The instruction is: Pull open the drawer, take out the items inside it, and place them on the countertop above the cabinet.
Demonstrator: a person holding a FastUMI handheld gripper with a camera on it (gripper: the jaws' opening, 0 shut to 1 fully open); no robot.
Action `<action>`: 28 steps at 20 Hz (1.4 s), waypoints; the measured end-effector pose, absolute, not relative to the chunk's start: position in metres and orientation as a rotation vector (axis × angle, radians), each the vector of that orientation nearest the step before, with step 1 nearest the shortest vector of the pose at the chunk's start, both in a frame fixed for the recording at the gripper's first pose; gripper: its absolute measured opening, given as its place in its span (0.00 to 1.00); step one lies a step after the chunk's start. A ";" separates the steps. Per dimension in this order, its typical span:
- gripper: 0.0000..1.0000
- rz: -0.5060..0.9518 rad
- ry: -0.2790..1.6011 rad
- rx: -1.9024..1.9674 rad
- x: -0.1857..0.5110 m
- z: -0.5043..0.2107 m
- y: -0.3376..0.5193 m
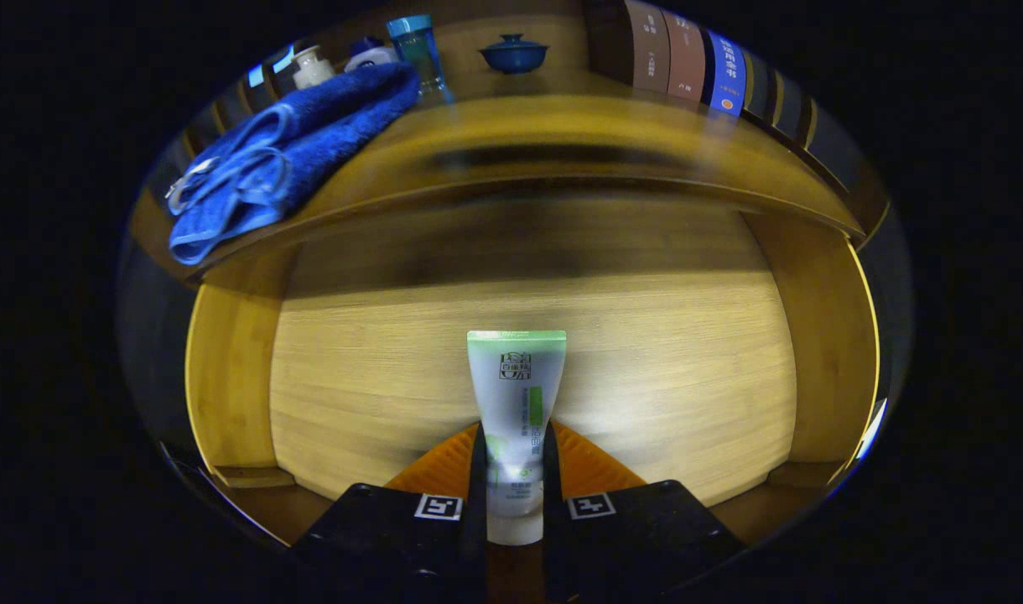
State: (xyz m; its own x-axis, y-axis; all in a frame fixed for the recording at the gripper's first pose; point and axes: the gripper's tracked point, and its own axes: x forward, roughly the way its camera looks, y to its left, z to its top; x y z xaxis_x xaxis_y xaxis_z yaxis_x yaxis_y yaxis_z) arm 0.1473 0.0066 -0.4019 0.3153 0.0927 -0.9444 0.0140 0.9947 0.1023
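Observation:
A white tube with a green end (516, 394) stands out ahead of my gripper (516, 457), whose two fingers press on its lower part from both sides. The tube hangs over the pale wooden floor of the pulled-out drawer (352, 377). Beyond the drawer runs the wooden countertop (562, 126). On its left part lies a folded blue towel (310, 143) with a pair of scissors (201, 176) on top of it.
The drawer's side walls (226, 361) rise on both sides of the tube. At the back of the countertop stand small bottles (314, 65), a blue-capped jar (415, 46), a blue lidded bowl (514, 52) and a row of books (688, 59).

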 end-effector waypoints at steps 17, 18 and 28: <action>0.30 0.094 1.016 0.120 0.221 -0.266 0.005; 0.30 0.083 1.018 0.120 0.234 -0.266 0.004; 0.30 0.033 1.131 0.080 0.315 -0.306 0.001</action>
